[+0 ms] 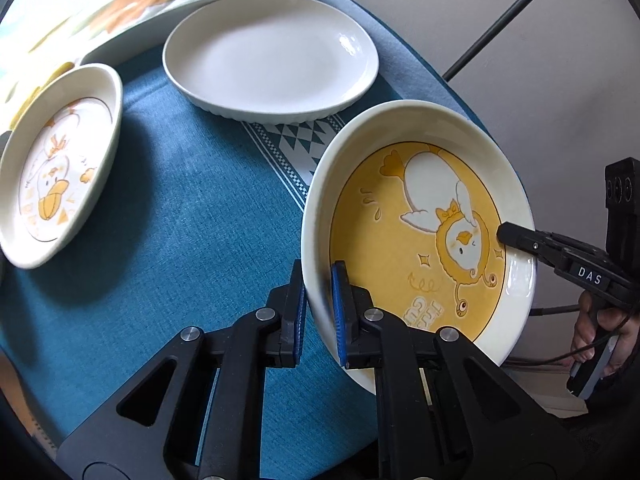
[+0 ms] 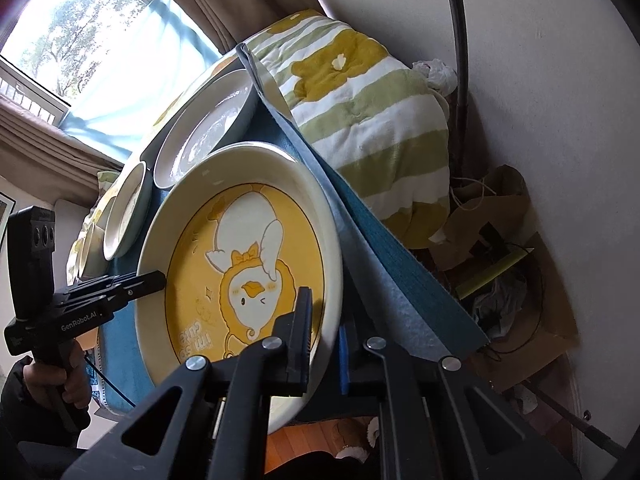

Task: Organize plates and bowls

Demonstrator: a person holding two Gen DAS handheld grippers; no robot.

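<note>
Two grippers, my left gripper (image 1: 319, 304) and right gripper (image 2: 326, 344), pinch opposite rims of the yellow duck-print ceramic plate (image 1: 420, 240), tilted over the table (image 1: 180, 240); level it before stacking.

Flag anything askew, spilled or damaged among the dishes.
Nothing looks spilled or broken. The yellow duck plate is tilted and overhangs the table's edge, pinched at opposite rims by the left gripper and right gripper. The white plate and pale duck plate lie flat.
</note>
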